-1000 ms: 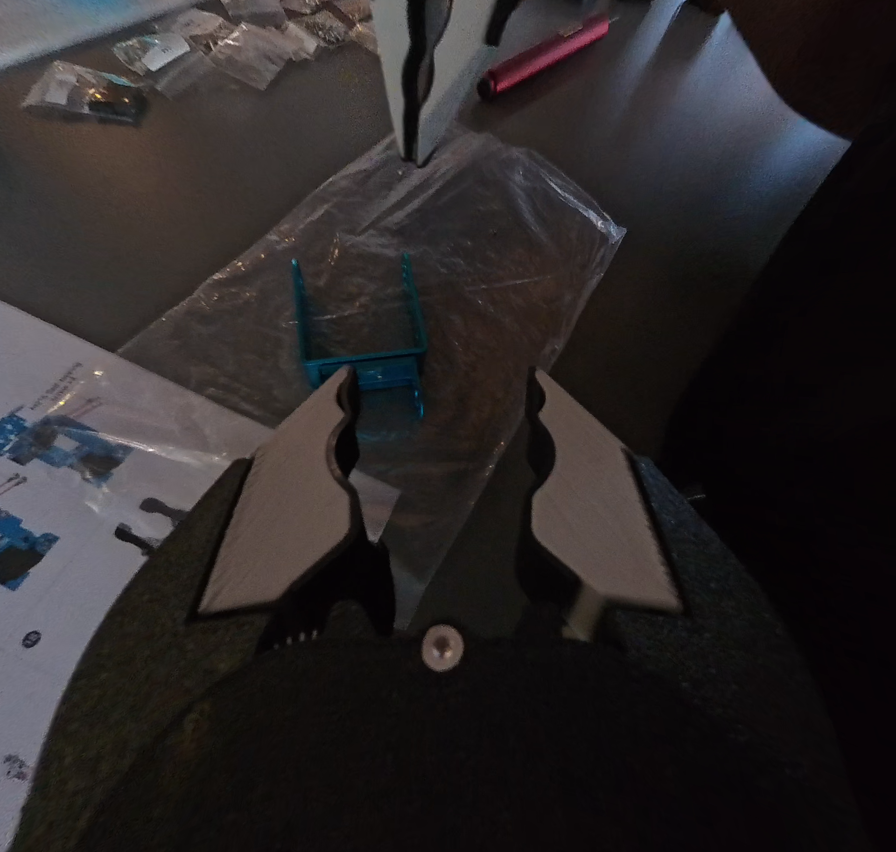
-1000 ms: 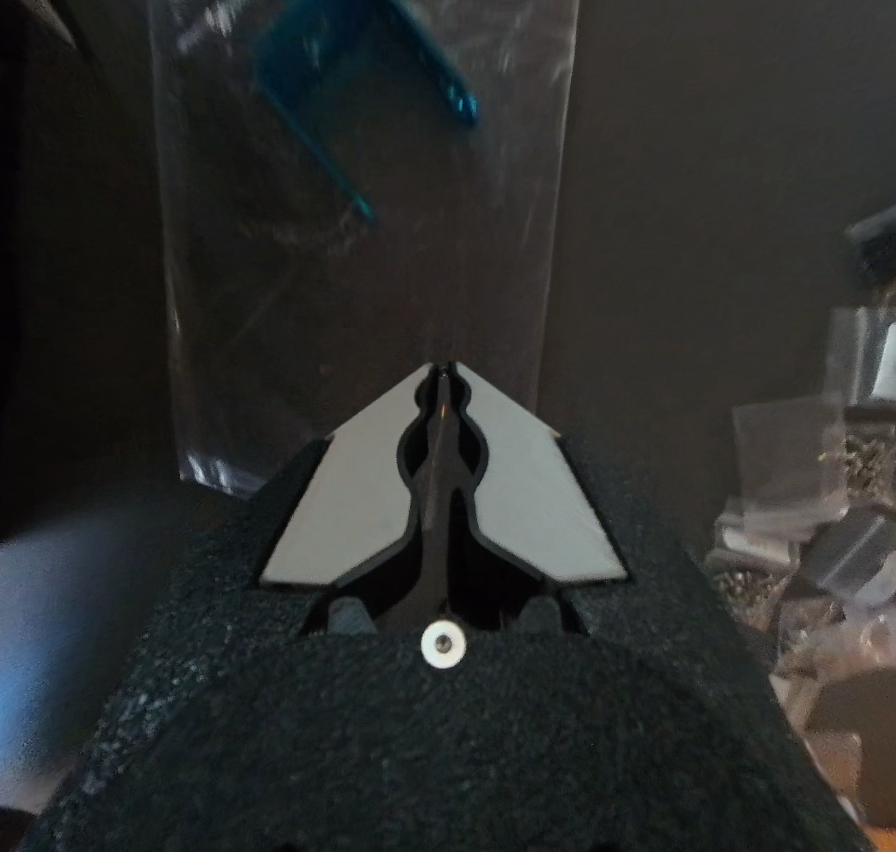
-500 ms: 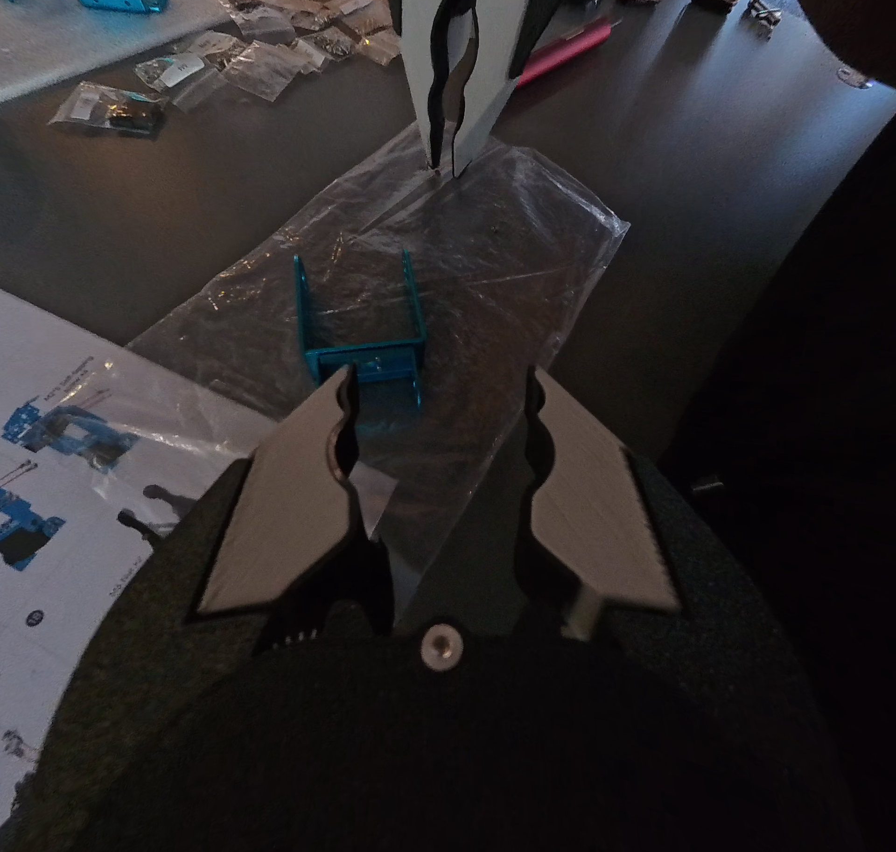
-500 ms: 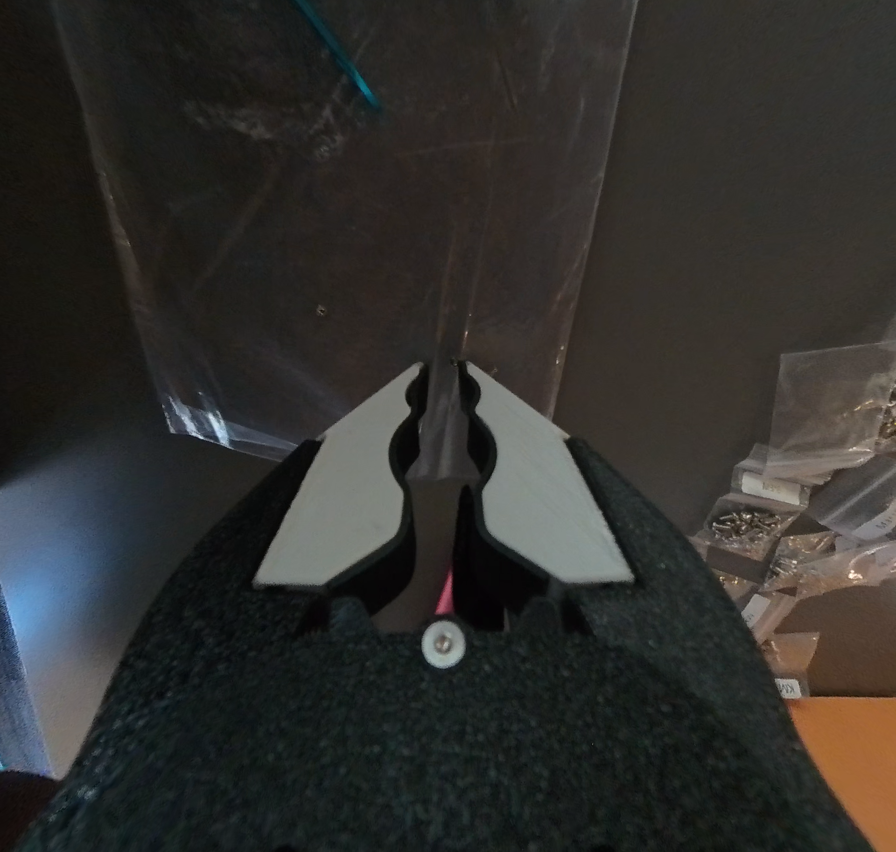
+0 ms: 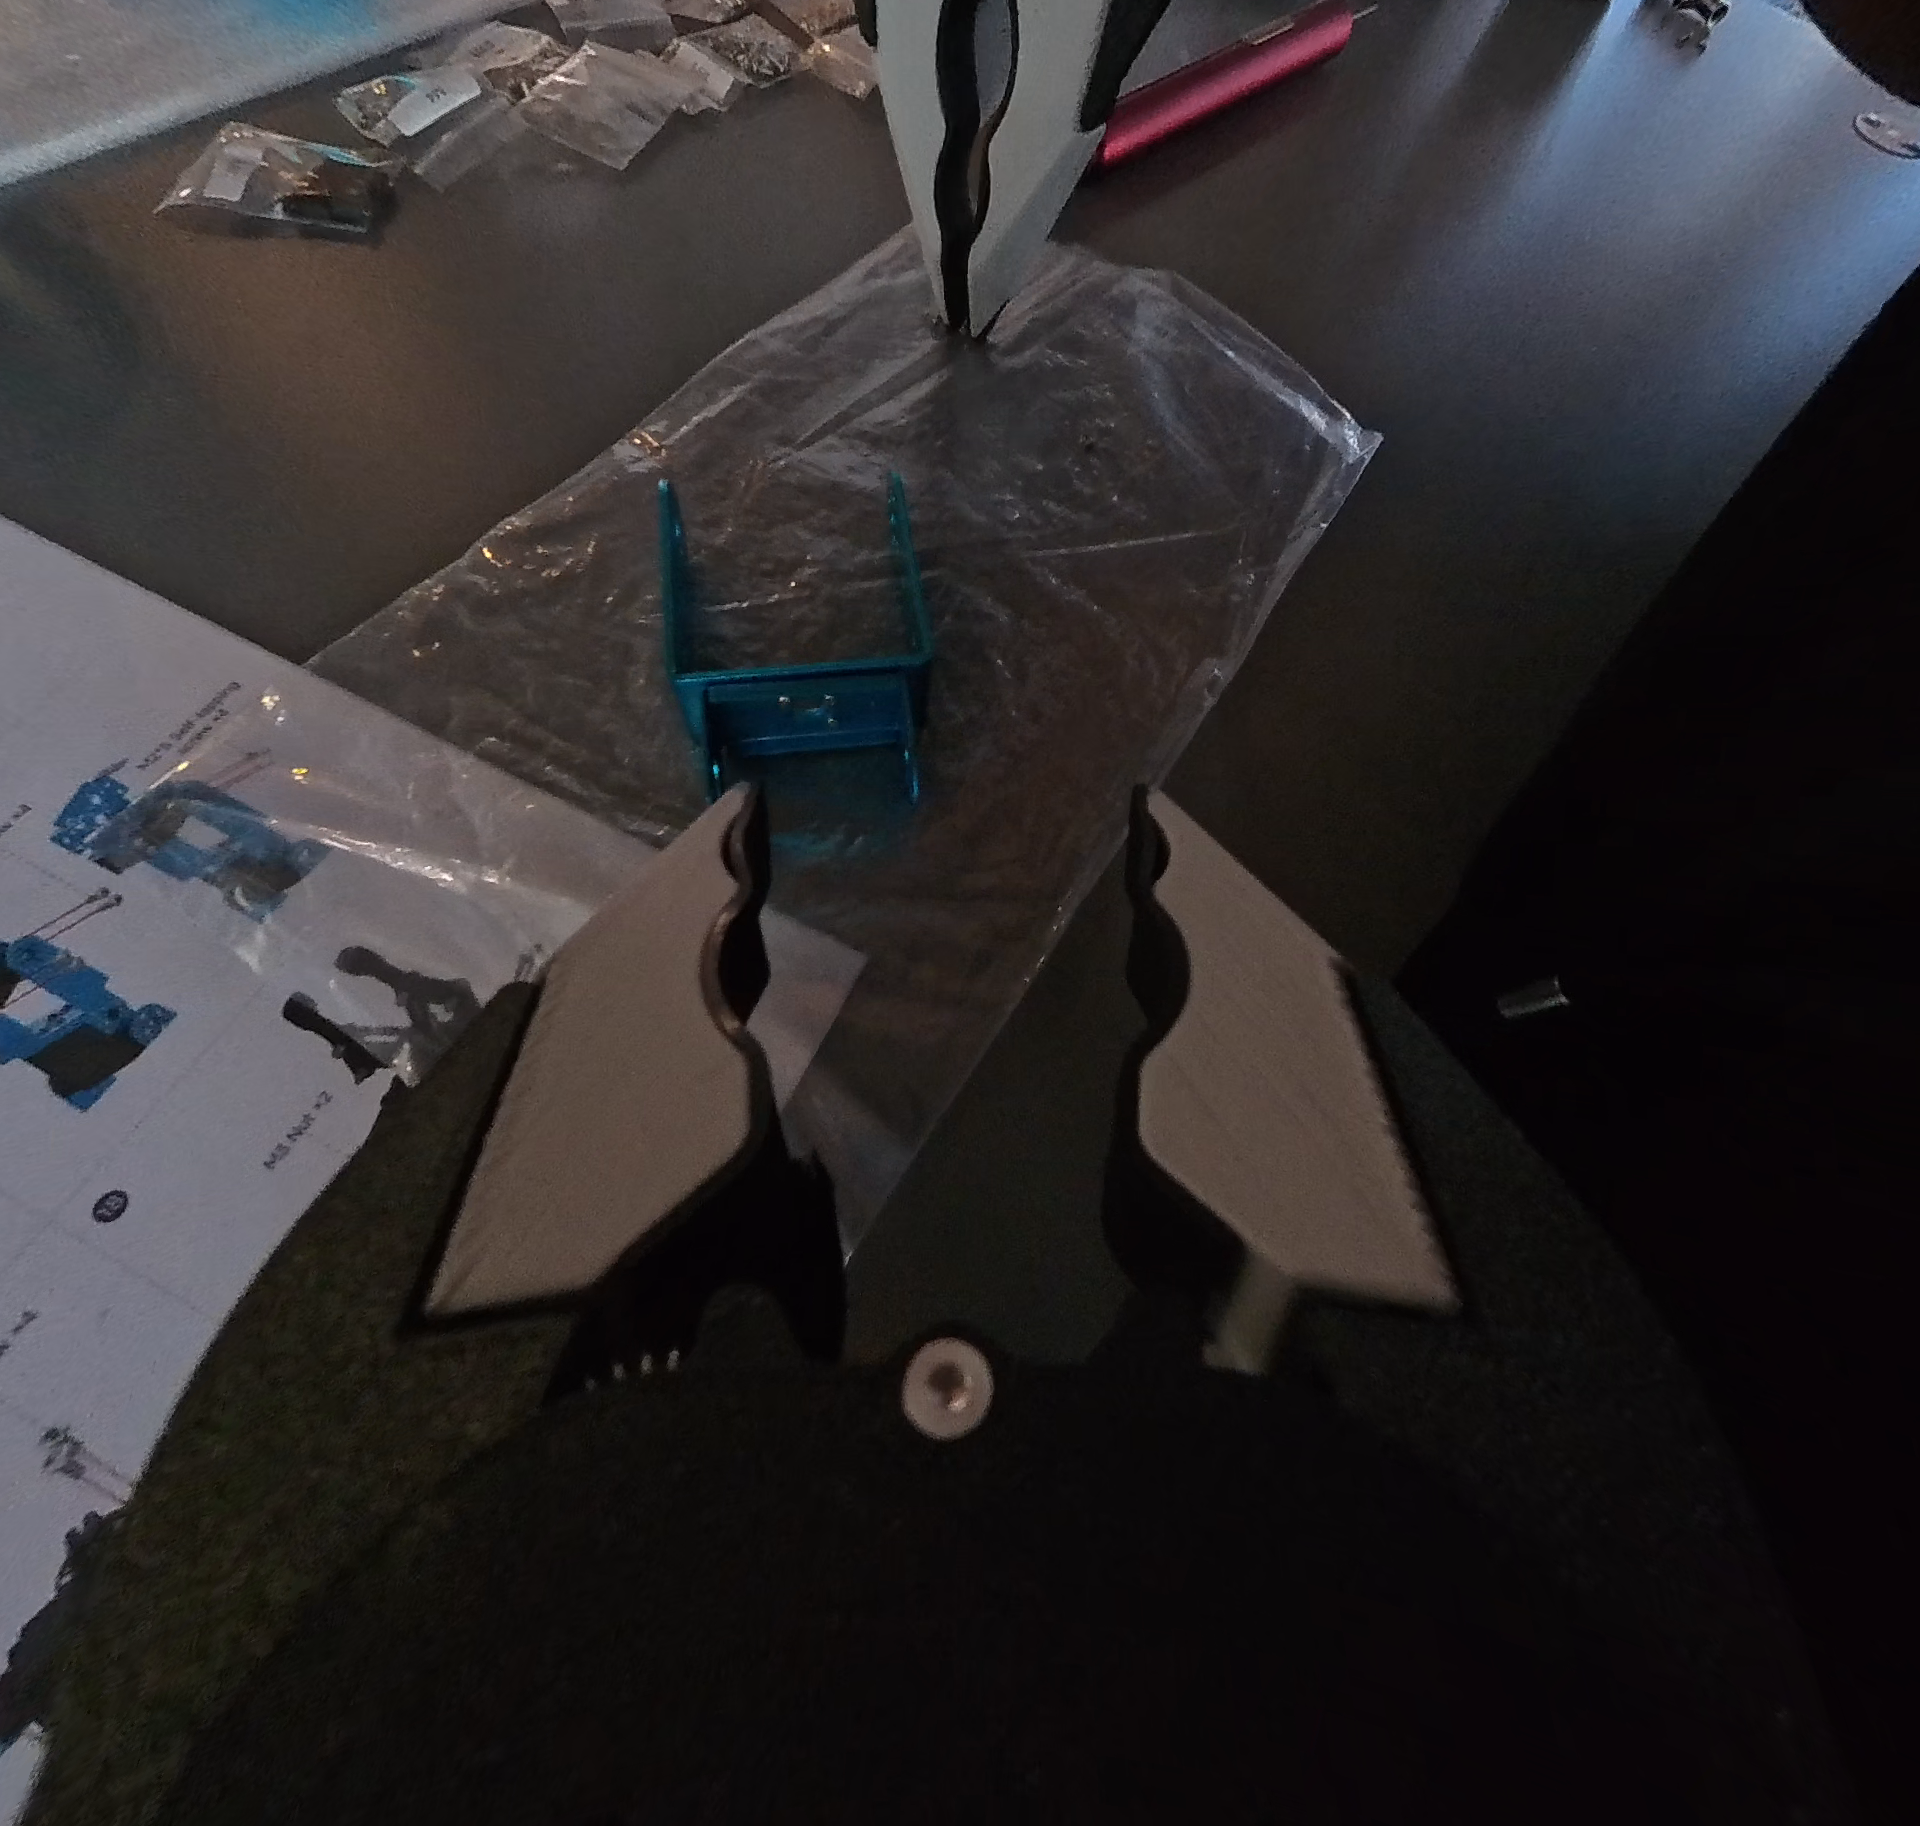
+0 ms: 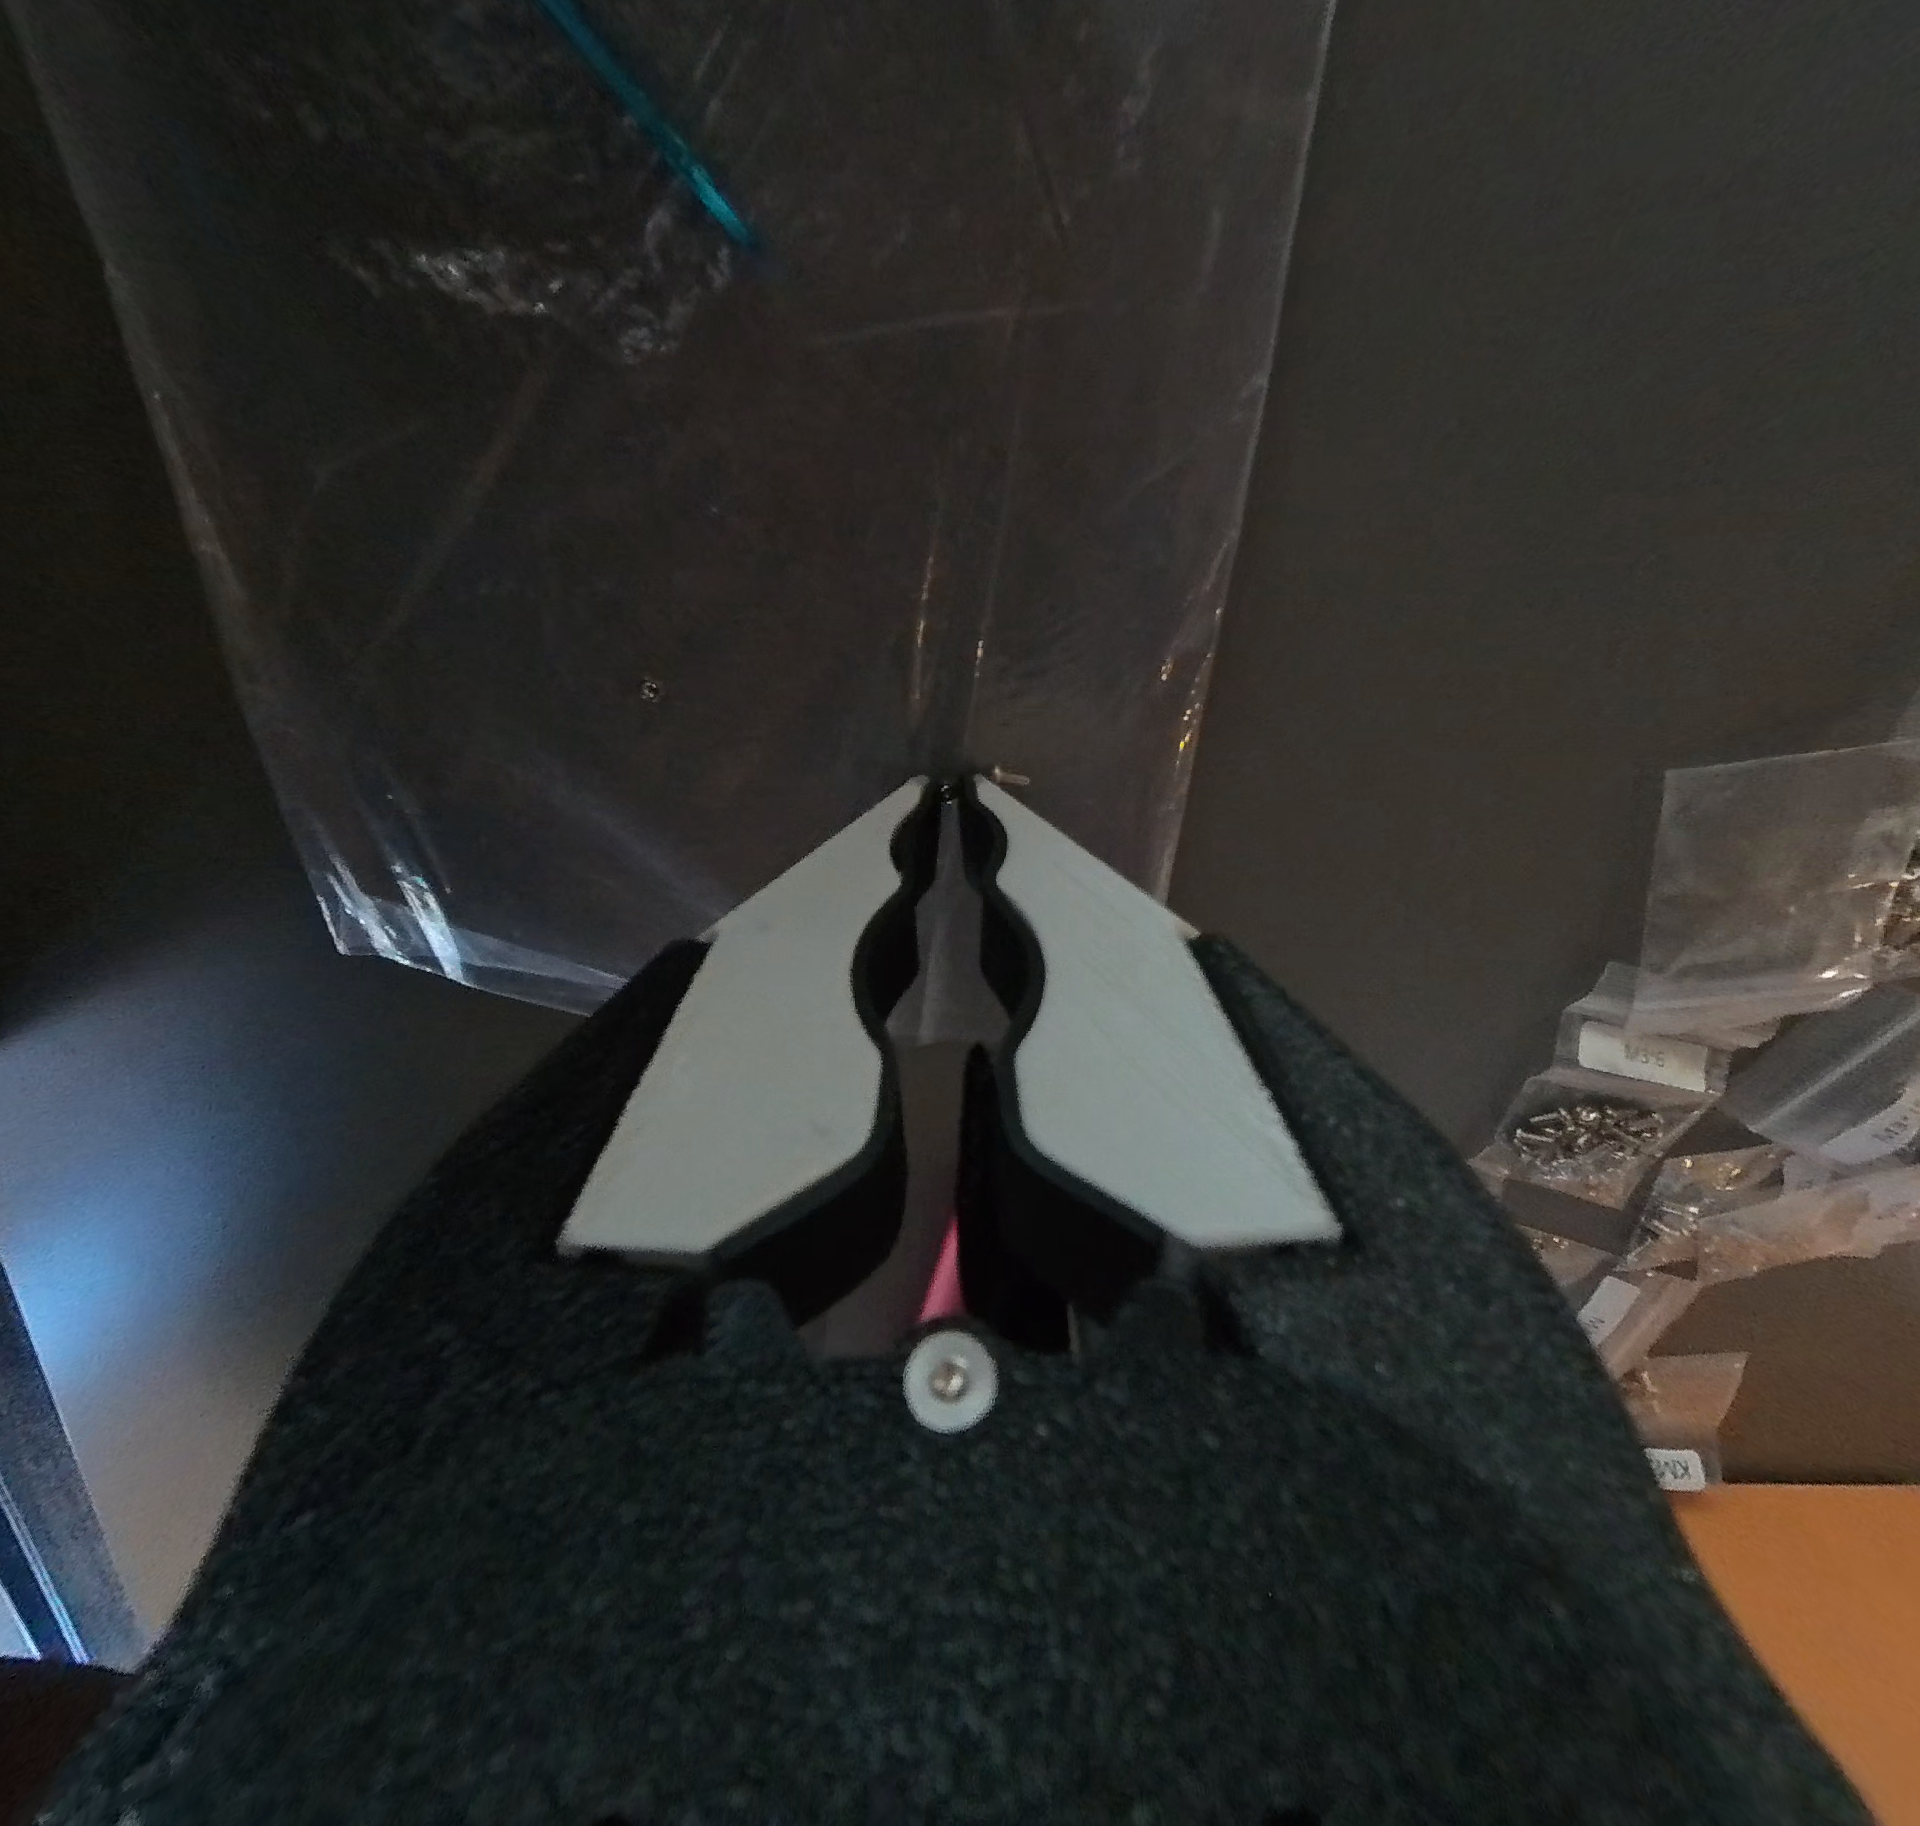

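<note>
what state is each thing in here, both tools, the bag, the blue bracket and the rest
left tool: open, hovering just short of the blue bracket
right tool: shut on the clear plastic bag's edge
clear plastic bag: flat on the dark table, crinkled, one end pinched
blue bracket: lies at the bag's middle; inside or on top, cannot tell
red cylinder: lying on its side
small parts bags: scattered in a loose pile
instruction sheet: flat, partly under the bag
</note>
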The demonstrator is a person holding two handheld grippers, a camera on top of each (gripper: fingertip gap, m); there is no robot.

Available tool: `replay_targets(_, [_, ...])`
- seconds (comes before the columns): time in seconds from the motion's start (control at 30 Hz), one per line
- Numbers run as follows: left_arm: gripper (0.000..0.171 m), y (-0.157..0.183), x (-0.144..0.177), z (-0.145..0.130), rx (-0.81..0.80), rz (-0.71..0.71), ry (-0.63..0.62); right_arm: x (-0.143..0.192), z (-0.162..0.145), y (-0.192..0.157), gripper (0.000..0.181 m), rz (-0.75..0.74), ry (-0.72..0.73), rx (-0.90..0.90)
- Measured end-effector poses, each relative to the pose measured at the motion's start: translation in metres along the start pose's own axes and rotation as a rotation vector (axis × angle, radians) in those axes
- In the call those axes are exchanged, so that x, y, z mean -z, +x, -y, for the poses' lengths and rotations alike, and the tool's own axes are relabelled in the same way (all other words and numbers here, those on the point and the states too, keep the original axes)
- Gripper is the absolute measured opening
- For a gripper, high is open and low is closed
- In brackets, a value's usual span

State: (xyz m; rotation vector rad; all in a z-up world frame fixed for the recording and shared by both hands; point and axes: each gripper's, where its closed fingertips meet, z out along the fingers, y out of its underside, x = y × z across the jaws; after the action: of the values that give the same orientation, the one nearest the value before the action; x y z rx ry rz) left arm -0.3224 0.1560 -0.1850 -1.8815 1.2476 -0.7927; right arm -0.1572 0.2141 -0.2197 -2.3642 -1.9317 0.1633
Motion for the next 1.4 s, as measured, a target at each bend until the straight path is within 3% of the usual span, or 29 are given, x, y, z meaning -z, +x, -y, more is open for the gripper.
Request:
replay_targets(0.17, [0.068,0.000,0.000,0.002,0.001,-0.002,0.009,0.001,0.000,0.001,0.002,-0.040,0.036,0.013])
replay_targets(0.37, [0.068,-0.001,-0.005,0.000,0.011,-0.015,-0.011,0.010,0.010,0.000,0.000,-0.015,0.232,-0.068])
replay_targets(0.6, [0.068,0.000,-0.010,0.001,-0.004,-0.014,-0.032,0.017,0.012,0.011,0.000,-0.142,0.343,-0.082])
replay_targets(0.77, [0.068,-0.001,-0.019,-0.002,0.005,-0.005,-0.059,0.015,0.033,0.008,0.000,-0.212,0.479,-0.086])
replay_targets(1.0, [0.068,0.008,-0.028,-0.004,-0.025,-0.025,-0.088,0.026,0.084,-0.011,0.000,0.029,0.759,-0.297])
replay_targets(1.17, [0.068,0.014,-0.031,-0.005,-0.027,-0.047,-0.094,0.015,0.080,0.000,0.000,0.009,0.696,-0.354])
replay_targets(1.3, [0.069,0.015,-0.033,-0.006,-0.033,-0.047,-0.099,0.002,0.063,0.013,0.000,-0.201,0.484,-0.235])
replay_targets(1.4, [0.068,0.013,-0.033,-0.006,-0.034,-0.040,-0.101,0.015,0.054,0.006,0.001,-0.168,0.459,-0.168])
